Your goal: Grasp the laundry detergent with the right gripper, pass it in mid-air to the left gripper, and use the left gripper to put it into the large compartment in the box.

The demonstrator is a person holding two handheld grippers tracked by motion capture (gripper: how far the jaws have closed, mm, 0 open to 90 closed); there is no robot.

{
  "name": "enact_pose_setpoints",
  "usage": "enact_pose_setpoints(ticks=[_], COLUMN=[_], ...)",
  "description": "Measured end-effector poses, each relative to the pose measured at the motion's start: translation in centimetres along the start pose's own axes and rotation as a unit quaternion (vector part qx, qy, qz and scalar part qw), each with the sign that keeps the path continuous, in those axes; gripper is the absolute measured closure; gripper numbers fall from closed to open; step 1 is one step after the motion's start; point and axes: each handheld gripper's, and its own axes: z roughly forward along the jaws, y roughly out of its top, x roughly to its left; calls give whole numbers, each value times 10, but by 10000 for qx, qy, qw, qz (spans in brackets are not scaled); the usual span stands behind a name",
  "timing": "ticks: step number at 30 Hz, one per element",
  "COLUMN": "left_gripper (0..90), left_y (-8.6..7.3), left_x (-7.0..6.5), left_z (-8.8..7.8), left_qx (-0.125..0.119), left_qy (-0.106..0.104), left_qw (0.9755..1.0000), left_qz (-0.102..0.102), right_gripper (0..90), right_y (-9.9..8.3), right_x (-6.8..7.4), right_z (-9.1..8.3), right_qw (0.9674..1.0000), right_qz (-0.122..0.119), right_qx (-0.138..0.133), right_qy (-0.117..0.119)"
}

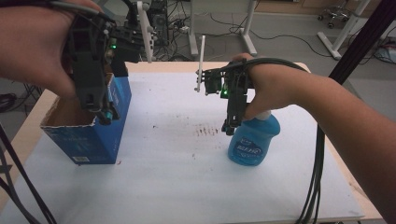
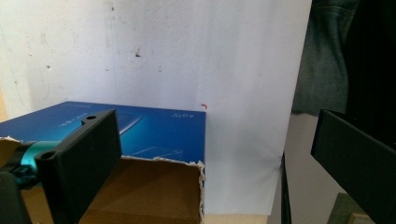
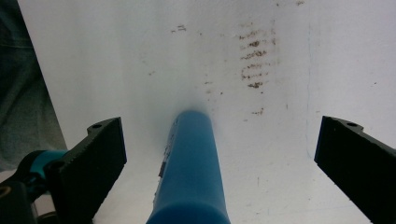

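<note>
Left gripper (image 1: 106, 114) gapes wide over blue box (image 1: 100, 135); right gripper (image 3: 219, 154) wide, straddling blue bottle (image 3: 191, 172), untouched.

Dim, soft even light, faint shadows, white tabletop (image 3: 289, 154) glaring in gripper views, near blue bottle (image 3: 189, 177) blurred

Left gripper (image 1: 106, 114): in my raised hand, jaws spread wide.
Right gripper (image 1: 229, 128): pointed down, jaws spread wide.
</note>
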Motion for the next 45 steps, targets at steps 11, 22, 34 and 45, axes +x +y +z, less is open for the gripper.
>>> enact_pose_setpoints(ticks=[11, 22, 34, 45], left_gripper=[17, 17, 17, 17], left_y=[-2, -3, 3, 19], left_x=[-6, -6, -3, 1], left_z=[0, -2, 1, 2], left_qx=[-54, -51, 13, -46], left_qy=[32, 53, 11, 2], left_qw=[10000, 9999, 10000, 10000], left_qz=[-49, -103, -68, -44], right_gripper=[11, 11, 11, 11], right_y=[-1, -20, -58, -121], right_x=[2, -16, -27, -14], right_z=[-8, -36, -53, -59], right_qw=[9994, 9776, 9361, 9073], right_qz=[197, 1226, 2219, 2649], right_qx=[-258, -1619, -2560, -3107], right_qy=[-96, -555, -944, -1008])
